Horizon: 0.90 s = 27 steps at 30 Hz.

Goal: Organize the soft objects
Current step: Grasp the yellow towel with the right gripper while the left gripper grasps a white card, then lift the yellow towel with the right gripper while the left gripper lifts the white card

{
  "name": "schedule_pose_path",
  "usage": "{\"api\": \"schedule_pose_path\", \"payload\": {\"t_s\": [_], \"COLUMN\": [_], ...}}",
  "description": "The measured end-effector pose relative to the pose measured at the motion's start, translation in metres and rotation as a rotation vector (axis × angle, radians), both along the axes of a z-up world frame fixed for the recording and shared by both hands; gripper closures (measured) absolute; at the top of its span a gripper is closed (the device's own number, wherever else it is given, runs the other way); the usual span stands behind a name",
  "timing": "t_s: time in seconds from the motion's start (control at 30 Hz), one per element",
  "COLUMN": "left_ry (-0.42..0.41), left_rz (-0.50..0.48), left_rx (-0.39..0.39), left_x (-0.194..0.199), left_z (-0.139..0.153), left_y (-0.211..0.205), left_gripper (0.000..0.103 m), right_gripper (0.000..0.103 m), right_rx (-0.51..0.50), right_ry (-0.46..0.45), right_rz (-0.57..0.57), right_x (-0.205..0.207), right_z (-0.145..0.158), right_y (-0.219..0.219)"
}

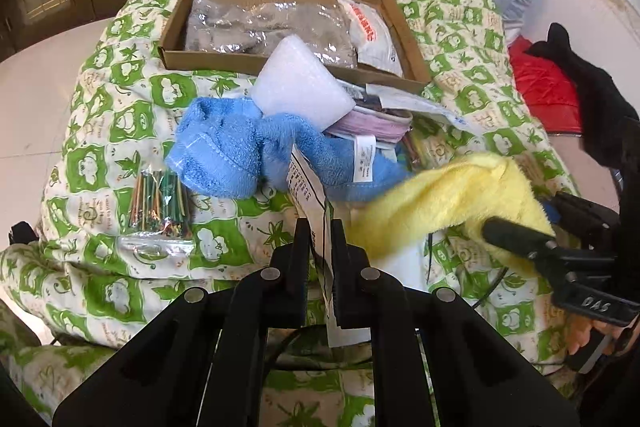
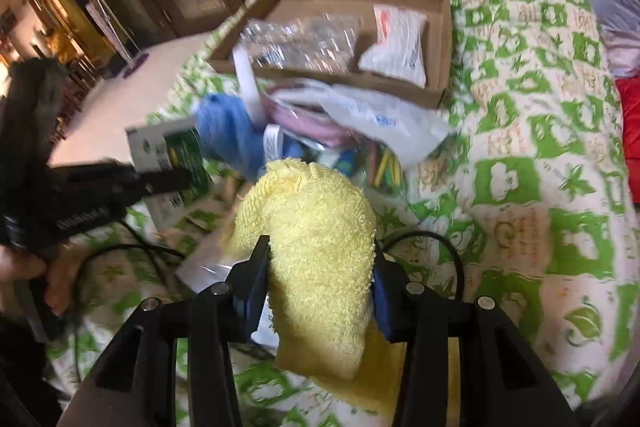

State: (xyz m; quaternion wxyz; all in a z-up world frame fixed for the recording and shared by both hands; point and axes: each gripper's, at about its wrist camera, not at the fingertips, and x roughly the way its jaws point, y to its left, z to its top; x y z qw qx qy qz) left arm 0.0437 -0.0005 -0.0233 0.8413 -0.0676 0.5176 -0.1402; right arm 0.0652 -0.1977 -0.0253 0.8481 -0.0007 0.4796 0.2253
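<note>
My left gripper is shut on a thin white packet with a printed label, held above the quilt; in the right wrist view the same packet shows green and white. My right gripper is shut on a yellow towel, lifted off the pile; it also shows in the left wrist view. A blue towel lies crumpled in the pile beside a white foam pad and a pink pouch.
A cardboard tray at the back holds clear-wrapped grey items and a white packet. A bag of coloured sticks lies left on the green-and-white quilt. A red bag sits at right.
</note>
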Motion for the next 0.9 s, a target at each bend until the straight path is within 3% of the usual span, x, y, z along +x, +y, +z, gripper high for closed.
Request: {"api": "schedule_pose_path", "payload": {"t_s": [0.3, 0.47, 0.9], "left_ry": [-0.053, -0.058, -0.130], "left_rz": [0.028, 0.034, 0.038], "left_rx": [0.000, 0.043, 0.092], "left_x": [0.009, 0.013, 0.050], "left_z": [0.018, 0.016, 0.051], "left_y": [0.003, 0.002, -0.005], "left_gripper": [0.095, 0.095, 0.095], "right_gripper": [0.059, 0.059, 0.059], "right_rx": [0.027, 0.038, 0.044], "right_ry": [-0.027, -0.029, -0.136], "right_rz": [-0.004, -0.009, -0.069], "right_x": [0.002, 0.003, 0.022], "right_z": [0.007, 0.009, 0.052], "right_y": [0.001, -0.001, -0.022]}}
